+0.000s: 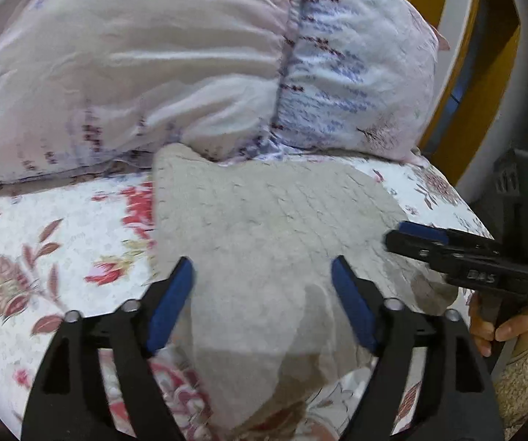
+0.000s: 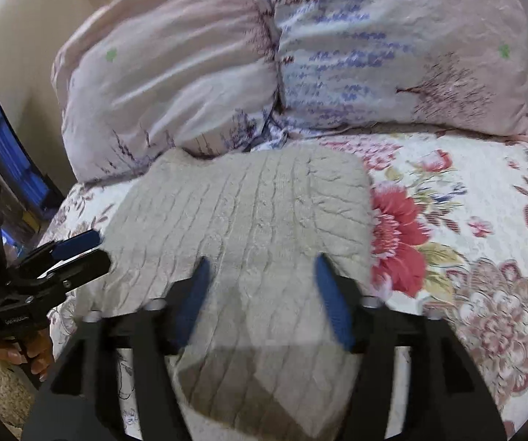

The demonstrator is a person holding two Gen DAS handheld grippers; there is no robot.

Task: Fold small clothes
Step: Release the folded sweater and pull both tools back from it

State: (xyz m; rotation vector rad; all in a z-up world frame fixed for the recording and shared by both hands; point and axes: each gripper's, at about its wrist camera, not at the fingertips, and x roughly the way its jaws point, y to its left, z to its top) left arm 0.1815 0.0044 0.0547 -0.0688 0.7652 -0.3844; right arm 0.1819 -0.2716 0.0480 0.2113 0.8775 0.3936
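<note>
Bed with floral quilt [image 2: 466,220], white ground, red and pink blooms. Two pale pillows [image 1: 154,66] stacked at the head, lilac prints. Beige wall [image 2: 25,36] on one side. Yellow and white frame [image 1: 447,36] on the other. Blue screen [image 2: 14,158] low by the wall.

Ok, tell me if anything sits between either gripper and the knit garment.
Nothing visible does. The left gripper and the right gripper are both open right over the beige knit garment, which lies bare on the floral bedspread. The pillows only touch its far edge.
</note>
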